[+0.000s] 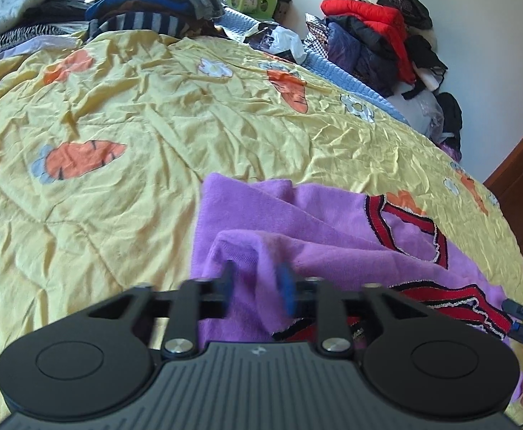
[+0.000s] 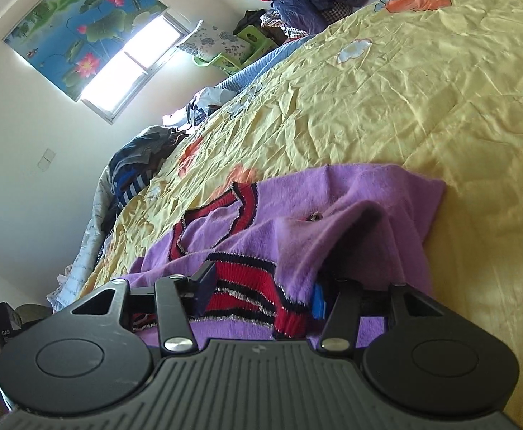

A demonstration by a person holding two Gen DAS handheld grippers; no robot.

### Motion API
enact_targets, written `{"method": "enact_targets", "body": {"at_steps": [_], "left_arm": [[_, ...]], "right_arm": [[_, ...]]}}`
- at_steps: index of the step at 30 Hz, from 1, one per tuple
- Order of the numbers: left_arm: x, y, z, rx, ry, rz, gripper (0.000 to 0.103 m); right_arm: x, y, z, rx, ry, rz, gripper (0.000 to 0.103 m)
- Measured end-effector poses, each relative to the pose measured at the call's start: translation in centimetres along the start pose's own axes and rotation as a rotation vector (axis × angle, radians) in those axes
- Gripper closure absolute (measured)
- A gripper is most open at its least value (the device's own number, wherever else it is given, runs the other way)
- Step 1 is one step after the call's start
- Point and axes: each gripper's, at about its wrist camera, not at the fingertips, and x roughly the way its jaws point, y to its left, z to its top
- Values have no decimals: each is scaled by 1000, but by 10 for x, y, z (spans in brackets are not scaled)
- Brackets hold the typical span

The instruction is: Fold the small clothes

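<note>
A purple sweater [image 1: 333,236] with red, black and silver-trimmed bands lies crumpled on a yellow quilt [image 1: 153,136] printed with carrots and flowers, near the quilt's near edge. The left gripper [image 1: 257,283] has its blue-padded jaws closed on a raised fold of the purple knit, which bunches up between them; the picture is blurred there. In the right wrist view the right gripper [image 2: 261,294] has its jaws well apart, one on each side of the striped red band of the sweater [image 2: 297,215], with purple fabric draped over the finger on the right; whether they pinch anything cannot be told. At the far edge of the quilt stands a stack of folded dark and striped clothes [image 1: 153,7], with a pale patterned blanket [image 1: 14,3] beside it. Past the far corner sit a green plastic stool [image 1: 247,0] and a heap with a red puffer jacket [image 1: 369,18] against the wall, well apart from the sweater. A blue knitted cover [image 1: 336,68] shows under the quilt's far edge. The right view also shows a window [image 2: 132,61] with a lotus-print blind [image 2: 78,25].
</note>
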Motion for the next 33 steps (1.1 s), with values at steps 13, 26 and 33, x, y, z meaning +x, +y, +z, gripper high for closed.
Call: {"method": "enact_targets", "body": {"at_steps": [13,26,33], "left_arm": [[8,-2,-20,-136,116,-186,87],[-6,-27,25,-54,-93,-108,98],[20,-19,55,-107,-114,-47,98]], "right_arm": [[-6,3,-6,-37,29,-29,86],[-9,0,36,13,-97,34,91],[8,-18,53,150,-155,52,91]]}}
